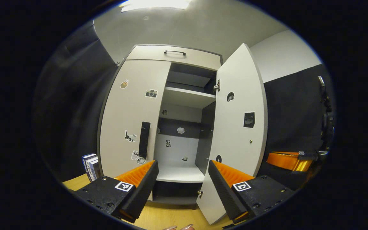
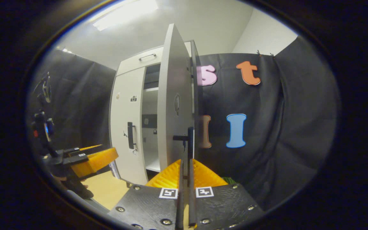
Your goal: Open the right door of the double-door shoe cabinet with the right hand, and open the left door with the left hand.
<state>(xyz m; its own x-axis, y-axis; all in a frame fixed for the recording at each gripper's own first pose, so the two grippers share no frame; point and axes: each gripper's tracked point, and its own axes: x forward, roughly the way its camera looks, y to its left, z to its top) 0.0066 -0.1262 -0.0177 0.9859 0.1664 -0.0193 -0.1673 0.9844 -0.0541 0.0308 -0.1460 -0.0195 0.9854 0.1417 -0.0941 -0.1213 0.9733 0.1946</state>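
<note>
The pale shoe cabinet [image 1: 139, 95] faces me in the left gripper view. Its left door [image 1: 133, 115] is closed, with a black vertical handle [image 1: 144, 139] near its inner edge. My left gripper [image 1: 182, 165] is open a short way in front of that handle, touching nothing. The right door [image 1: 238, 127] stands swung out, showing shelves [image 1: 187, 95] inside. In the right gripper view that door [image 2: 171, 105] is seen edge-on. My right gripper [image 2: 185, 162] is shut on its black handle [image 2: 189, 140]. The right gripper [image 1: 287, 160] also appears beyond the open door's edge.
A drawer with a dark handle [image 1: 174, 52] tops the cabinet. Several upright books or boxes [image 1: 90, 166] stand on the wooden floor [image 1: 158, 217] left of the cabinet. Black cloth walls [image 2: 267, 143] close in both sides. The left gripper [image 2: 91, 161] shows at the left.
</note>
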